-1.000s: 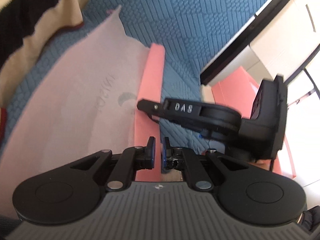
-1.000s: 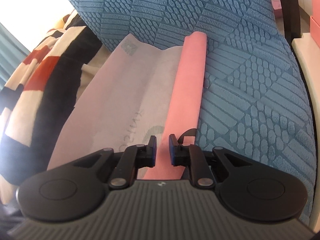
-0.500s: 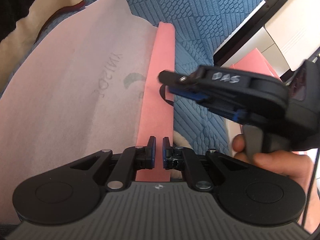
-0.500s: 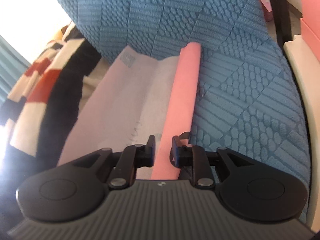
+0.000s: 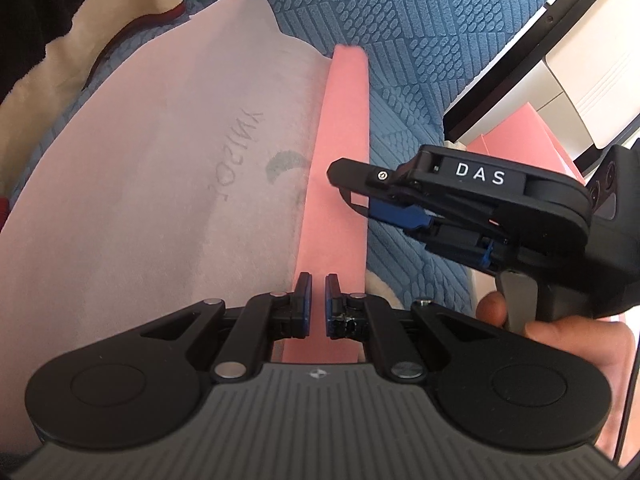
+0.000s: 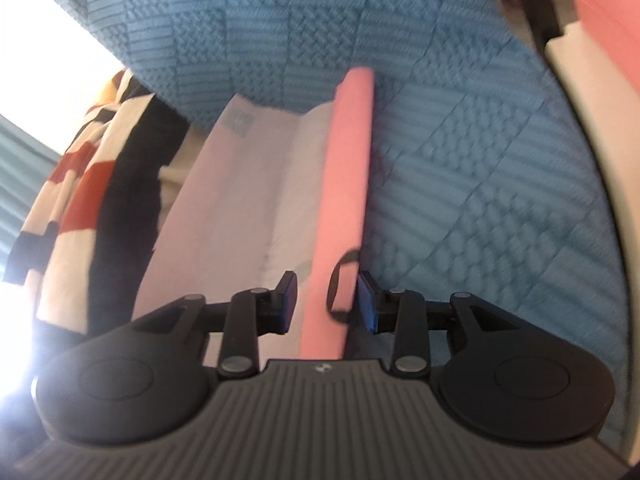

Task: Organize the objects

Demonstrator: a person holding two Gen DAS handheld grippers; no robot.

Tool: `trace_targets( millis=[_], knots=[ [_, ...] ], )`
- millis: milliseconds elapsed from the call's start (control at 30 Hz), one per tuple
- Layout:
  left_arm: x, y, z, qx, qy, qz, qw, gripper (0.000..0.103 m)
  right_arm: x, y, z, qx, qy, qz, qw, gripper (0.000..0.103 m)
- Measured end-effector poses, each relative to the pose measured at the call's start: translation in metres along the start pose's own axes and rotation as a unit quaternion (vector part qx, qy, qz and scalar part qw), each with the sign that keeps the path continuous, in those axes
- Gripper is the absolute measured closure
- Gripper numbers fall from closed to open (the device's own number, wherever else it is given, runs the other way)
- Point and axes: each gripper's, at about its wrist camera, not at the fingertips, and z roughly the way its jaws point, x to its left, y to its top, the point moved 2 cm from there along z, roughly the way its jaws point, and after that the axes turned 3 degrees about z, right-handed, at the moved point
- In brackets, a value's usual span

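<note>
A long pink strip (image 5: 340, 184) is seen lying on a blue quilted cover (image 5: 404, 20). The strip is flat, smooth and straight, with a rounded far end. The cover is bumpy, stitched in squares of dots and lines. Just beside the strip, on its left, a pale pink sheet (image 5: 160, 184) is spread out; it is thin and soft, with faint grey letters printed on it. The strip's left edge touches or overlaps the sheet.

The left gripper (image 5: 318, 304) is held over the near end of the strip. Its jaws are almost closed, with only a thin gap, and whether the strip is pinched cannot be told.

The right gripper (image 6: 326, 300) is being opened. The strip and a thin black loop (image 6: 340, 284) are seen between its blue pads, but the pads are not pressed on them. In the left view, this gripper is held by a hand (image 5: 560, 340) and reaches over the strip from the right.

A folded blanket (image 6: 80, 184) with red, black and cream patches is seen at the left. A white and black piece of furniture (image 5: 568, 40) stands at the right.
</note>
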Motion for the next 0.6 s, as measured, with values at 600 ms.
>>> trace_targets(
  millis=[600],
  knots=[
    [-0.008,0.004,-0.003,-0.015,-0.037,-0.004,0.9992,0.096,0.014,-0.002,-0.023,-0.003,0.007,-0.002,1.0,0.098]
  ],
)
